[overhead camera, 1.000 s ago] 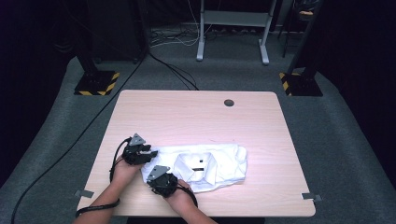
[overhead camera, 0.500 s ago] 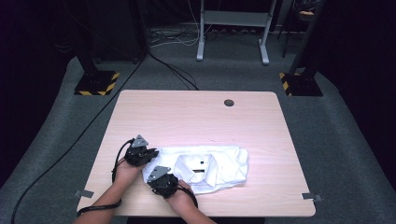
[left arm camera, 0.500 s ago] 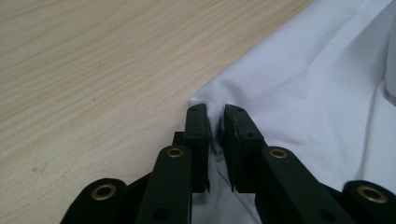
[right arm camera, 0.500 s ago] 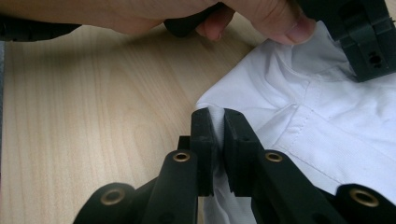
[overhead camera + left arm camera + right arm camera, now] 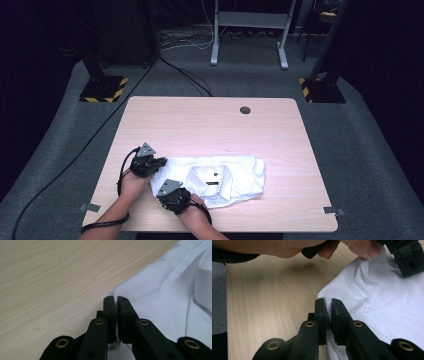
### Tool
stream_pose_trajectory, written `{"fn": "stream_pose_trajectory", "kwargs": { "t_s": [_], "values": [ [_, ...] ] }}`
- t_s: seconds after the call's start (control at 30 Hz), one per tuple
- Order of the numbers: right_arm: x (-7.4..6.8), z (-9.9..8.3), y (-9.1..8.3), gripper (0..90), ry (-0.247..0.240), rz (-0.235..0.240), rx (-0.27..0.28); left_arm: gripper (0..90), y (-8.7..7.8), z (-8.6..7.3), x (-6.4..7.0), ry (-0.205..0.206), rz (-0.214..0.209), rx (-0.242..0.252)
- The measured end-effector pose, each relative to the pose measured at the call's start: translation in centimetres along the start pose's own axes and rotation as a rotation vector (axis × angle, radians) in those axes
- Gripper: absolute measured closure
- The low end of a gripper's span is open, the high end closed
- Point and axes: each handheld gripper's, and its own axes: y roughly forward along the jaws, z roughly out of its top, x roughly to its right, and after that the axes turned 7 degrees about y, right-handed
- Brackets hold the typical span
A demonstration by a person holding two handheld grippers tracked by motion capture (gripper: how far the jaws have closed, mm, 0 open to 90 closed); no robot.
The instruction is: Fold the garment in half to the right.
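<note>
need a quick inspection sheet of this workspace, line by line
surface: light wood table, round grommet hole near far edge
job's things: white shirt lying crumpled at the near side, collar up
clutter: nothing seen
grippers: left gripper shut on the shirt's edge; right gripper shut on its corner
cables: black cable trails across the floor at left
surroundings: grey carpet, hazard-striped stand bases, metal frame behind

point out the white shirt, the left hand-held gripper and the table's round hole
white shirt (image 5: 235,175), high view, on the body right of the collar
left hand-held gripper (image 5: 116,299), left gripper view, between the jaw tips at the shirt's edge
round hole (image 5: 245,110), high view, its centre
</note>
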Motion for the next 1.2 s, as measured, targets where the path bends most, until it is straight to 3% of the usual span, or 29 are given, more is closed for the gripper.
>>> {"fn": "stream_pose_trajectory", "kwargs": {
  "t_s": [0.23, 0.43, 0.57, 0.77, 1.07, 1.2],
  "values": [
    [0.1, 0.8, -1.0, 84.4, 0.031, 0.023, 0.04, 85.8, -1.5, 0.6, -0.2, -0.029, -0.001, 0.063],
    [-0.5, 2.0, -1.8, 84.4, 0.003, 0.026, 0.057, 86.1, -3.0, 1.1, -0.2, -0.038, 0.007, 0.116],
    [-0.7, 2.7, -2.0, 84.4, 0.0, 0.031, 0.08, 86.3, -3.9, 1.4, -0.6, -0.069, 0.006, 0.153],
    [-0.9, 3.2, -2.3, 84.4, -0.008, 0.036, 0.081, 86.4, -4.4, 1.7, -0.8, -0.07, 0.008, 0.15],
    [-0.5, 4.6, -3.2, 84.4, 0.003, 0.052, 0.113, 86.4, -5.4, 3.8, -1.1, -0.002, 0.042, 0.114],
    [-0.2, 5.3, -3.7, 84.4, 0.01, 0.055, 0.132, 86.4, -5.9, 4.7, -1.2, -0.001, 0.046, 0.114]
  ]
}}
